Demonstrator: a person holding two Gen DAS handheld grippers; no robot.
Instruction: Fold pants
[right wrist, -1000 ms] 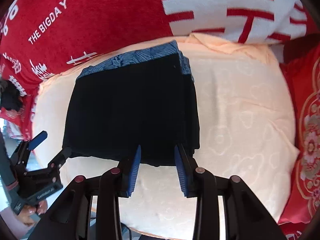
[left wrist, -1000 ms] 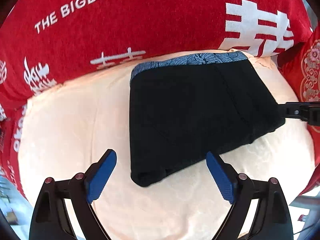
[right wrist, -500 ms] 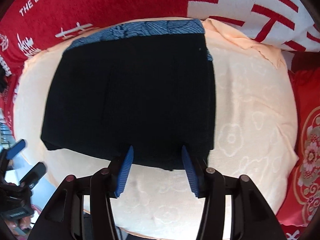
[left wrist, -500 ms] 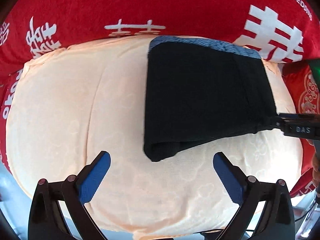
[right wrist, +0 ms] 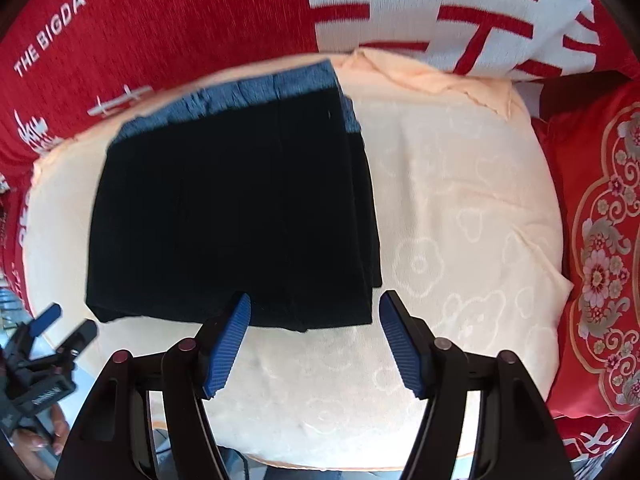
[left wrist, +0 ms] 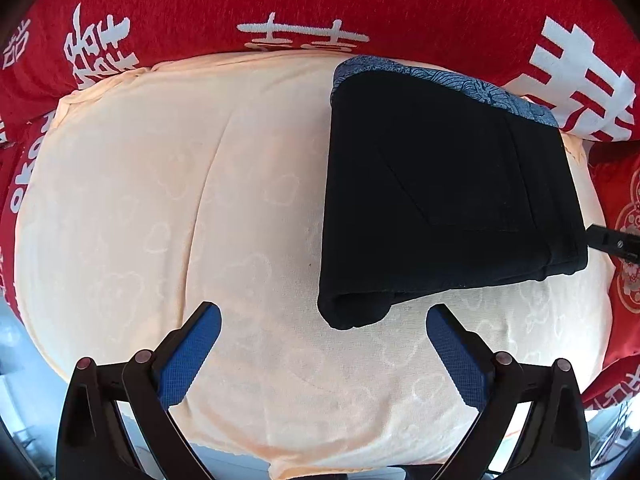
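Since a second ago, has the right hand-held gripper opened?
Yes. The right hand-held gripper has its blue pads wider apart now, spread at the near hem of the pants, which lie on the peach towel.

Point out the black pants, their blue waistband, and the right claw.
black pants (right wrist: 232, 220), right wrist view, middle of the folded black fabric.
blue waistband (left wrist: 448, 80), left wrist view, patterned band along the far edge.
right claw (right wrist: 314, 334), right wrist view, midway between its blue fingertips.
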